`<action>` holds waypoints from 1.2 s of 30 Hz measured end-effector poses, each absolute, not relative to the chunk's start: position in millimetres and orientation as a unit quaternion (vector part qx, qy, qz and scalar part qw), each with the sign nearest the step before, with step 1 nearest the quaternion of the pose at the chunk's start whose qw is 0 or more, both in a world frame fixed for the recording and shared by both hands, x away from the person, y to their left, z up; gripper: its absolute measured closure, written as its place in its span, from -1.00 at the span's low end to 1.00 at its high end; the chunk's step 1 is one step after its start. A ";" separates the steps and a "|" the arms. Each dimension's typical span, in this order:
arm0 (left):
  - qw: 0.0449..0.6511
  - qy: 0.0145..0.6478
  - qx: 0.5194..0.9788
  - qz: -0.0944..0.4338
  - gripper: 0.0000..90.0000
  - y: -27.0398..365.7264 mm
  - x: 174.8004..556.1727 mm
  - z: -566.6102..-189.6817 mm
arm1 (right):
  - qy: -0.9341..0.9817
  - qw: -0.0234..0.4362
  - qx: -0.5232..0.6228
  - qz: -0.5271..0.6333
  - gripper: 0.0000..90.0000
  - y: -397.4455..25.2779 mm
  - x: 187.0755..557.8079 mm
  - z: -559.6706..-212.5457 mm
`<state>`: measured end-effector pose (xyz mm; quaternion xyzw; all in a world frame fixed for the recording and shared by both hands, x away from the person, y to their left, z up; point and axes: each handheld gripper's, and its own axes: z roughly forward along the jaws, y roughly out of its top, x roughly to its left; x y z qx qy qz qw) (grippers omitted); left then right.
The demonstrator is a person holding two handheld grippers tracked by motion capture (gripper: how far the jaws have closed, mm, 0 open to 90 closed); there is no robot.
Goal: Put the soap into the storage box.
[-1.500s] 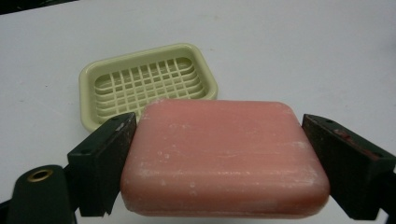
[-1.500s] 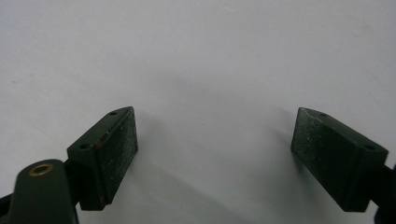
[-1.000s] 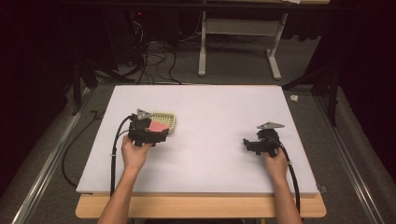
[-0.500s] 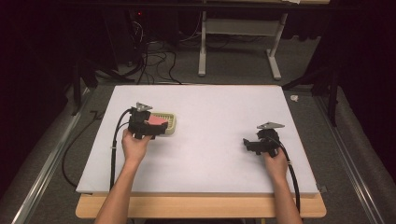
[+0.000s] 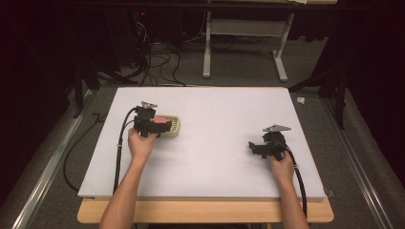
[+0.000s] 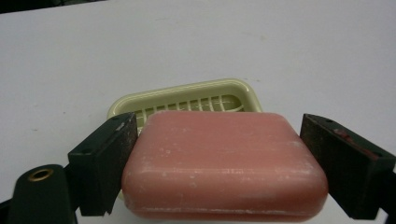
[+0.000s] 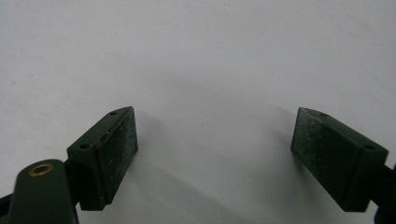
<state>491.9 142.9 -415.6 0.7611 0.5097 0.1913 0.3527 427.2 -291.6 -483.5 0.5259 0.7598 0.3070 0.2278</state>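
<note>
Left gripper [image 6: 219, 163] hugs the soap [image 6: 224, 165].
Its jaws sit wide around the soap, by the dish [image 6: 187, 95]. Right gripper [image 7: 215, 154], far from the dish, gapes over bare table [image 5: 224, 119].

One pink soap bar [image 6: 224, 165], one pale yellow-green soap dish [image 6: 187, 95], two grippers.

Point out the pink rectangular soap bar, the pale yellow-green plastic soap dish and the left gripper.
Pink rectangular soap bar [image 6: 224, 163]: left gripper view, middle of its top face.
Pale yellow-green plastic soap dish [image 6: 187, 92]: left gripper view, far rim.
Left gripper [image 6: 219, 161]: left gripper view, midway between its black jaws.
</note>
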 end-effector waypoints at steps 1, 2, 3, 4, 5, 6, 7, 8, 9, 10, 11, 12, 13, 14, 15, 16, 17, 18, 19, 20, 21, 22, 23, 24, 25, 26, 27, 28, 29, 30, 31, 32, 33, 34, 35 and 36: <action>0.351 0.512 0.760 0.192 -0.69 143.0 493.4 -417.3 | 0.760 0.228 0.525 0.307 -0.66 -291.6 427.3 -483.5; 0.350 0.514 0.759 0.192 -0.68 143.0 494.3 -418.3 | 0.760 0.228 0.525 0.307 -0.66 -291.7 427.3 -483.5; 0.349 0.516 0.759 0.192 -0.69 143.0 495.5 -419.5 | 0.760 0.228 0.526 0.307 -0.66 -291.6 427.2 -483.5; 0.348 0.518 0.757 0.194 -0.68 143.1 497.0 -420.8 | 0.760 0.228 0.526 0.307 -0.66 -291.6 427.2 -483.5; 0.348 0.520 0.755 0.194 -0.68 143.5 498.4 -421.7 | 0.759 0.228 0.526 0.308 -0.66 -291.5 427.3 -483.6; 0.350 0.524 0.752 0.194 -0.68 143.9 499.8 -422.5 | 0.759 0.228 0.526 0.308 -0.66 -291.5 427.2 -483.6; 0.352 0.531 0.746 0.194 -0.68 144.9 502.2 -423.9 | 0.760 0.228 0.526 0.307 -0.66 -291.5 427.2 -483.5; 0.353 0.533 0.744 0.194 -0.68 145.3 503.5 -424.6 | 0.760 0.228 0.525 0.307 -0.66 -291.7 427.3 -483.5; 0.355 0.537 0.741 0.193 -0.68 145.4 505.1 -425.6 | 0.760 0.228 0.526 0.307 -0.66 -291.6 427.2 -483.5; 0.356 0.538 0.739 0.194 -0.68 145.2 506.5 -426.6 | 0.760 0.228 0.526 0.307 -0.66 -291.5 427.2 -483.5; 0.355 0.539 0.738 0.194 -0.68 144.9 507.6 -427.5 | 0.760 0.228 0.526 0.307 -0.66 -291.5 427.2 -483.5; 0.354 0.541 0.738 0.195 -0.68 144.8 509.4 -428.7 | 0.760 0.228 0.526 0.307 -0.66 -291.6 427.2 -483.5; 0.349 0.542 0.739 0.195 -0.68 144.0 511.6 -429.7 | 0.760 0.228 0.526 0.307 -0.66 -291.5 427.2 -483.5; 0.346 0.542 0.739 0.199 -0.68 142.9 513.3 -430.5 | 0.760 0.228 0.526 0.307 -0.66 -291.6 427.2 -483.5; 0.345 0.543 0.739 0.202 -0.68 142.0 514.5 -431.0 | 0.760 0.228 0.526 0.307 -0.66 -291.5 427.2 -483.5; 0.344 0.542 0.739 0.203 -0.68 140.5 516.5 -431.2 | 0.760 0.228 0.526 0.307 -0.66 -291.6 427.2 -483.5; 0.344 0.542 0.739 0.205 -0.68 139.7 517.3 -431.2 | 0.759 0.228 0.526 0.307 -0.66 -291.6 427.2 -483.5; 0.342 0.540 0.740 0.207 -0.68 138.5 518.4 -431.5 | 0.759 0.228 0.526 0.307 -0.66 -291.6 427.2 -483.5; 0.340 0.540 0.742 0.208 -0.68 137.3 519.6 -432.0 | 0.759 0.228 0.526 0.307 -0.66 -291.6 427.2 -483.5; 0.339 0.540 0.742 0.209 -0.68 135.9 521.1 -433.1 | 0.759 0.228 0.526 0.307 -0.66 -291.6 427.3 -483.5; 0.339 0.540 0.742 0.208 -0.68 135.5 521.8 -433.8 | 0.759 0.228 0.526 0.307 -0.66 -291.6 427.3 -483.5; 0.341 0.544 0.739 0.205 -0.68 134.9 522.9 -435.0 | 0.759 0.229 0.526 0.308 -0.66 -291.6 427.3 -483.7; 0.342 0.544 0.739 0.204 -0.68 134.5 523.4 -435.6 | 0.759 0.228 0.526 0.307 -0.66 -291.6 427.2 -483.5; 0.341 0.543 0.739 0.204 -0.68 134.0 523.9 -436.3 | 0.759 0.229 0.526 0.307 -0.66 -291.5 427.3 -483.6; 0.341 0.543 0.739 0.206 -0.68 133.5 524.3 -437.1 | 0.759 0.229 0.526 0.307 -0.66 -291.5 427.3 -483.7; 0.340 0.543 0.739 0.207 -0.68 133.5 524.9 -437.8 | 0.759 0.229 0.526 0.307 -0.66 -291.5 427.3 -483.7; 0.339 0.546 0.738 0.208 -0.68 133.9 525.6 -439.0 | 0.759 0.229 0.526 0.307 -0.66 -291.6 427.3 -483.7; 0.337 0.547 0.738 0.209 -0.68 134.0 525.8 -439.6 | 0.759 0.229 0.526 0.307 -0.66 -291.6 427.3 -483.7; 0.334 0.548 0.738 0.211 -0.68 133.9 526.0 -440.2 | 0.759 0.229 0.526 0.308 -0.66 -291.5 427.3 -483.7; 0.330 0.546 0.740 0.213 -0.68 132.9 525.9 -441.0 | 0.759 0.229 0.526 0.307 -0.66 -291.5 427.3 -483.7; 0.327 0.541 0.744 0.217 -0.68 131.7 525.4 -440.9 | 0.759 0.229 0.526 0.307 -0.66 -291.5 427.3 -483.7; 0.326 0.539 0.745 0.218 -0.68 130.7 524.9 -440.9 | 0.759 0.229 0.526 0.308 -0.66 -291.5 427.3 -483.6; 0.326 0.538 0.746 0.218 -0.68 130.3 524.6 -441.0 | 0.759 0.229 0.526 0.307 -0.66 -291.5 427.3 -483.7; 0.325 0.536 0.747 0.220 -0.68 130.0 524.2 -441.2 | 0.759 0.229 0.526 0.307 -0.66 -291.6 427.3 -483.7; 0.325 0.535 0.748 0.222 -0.68 129.6 523.8 -441.5 | 0.759 0.229 0.526 0.307 -0.66 -291.6 427.3 -483.7; 0.325 0.534 0.748 0.222 -0.68 129.1 523.3 -441.7 | 0.759 0.229 0.526 0.307 -0.66 -291.5 427.3 -483.7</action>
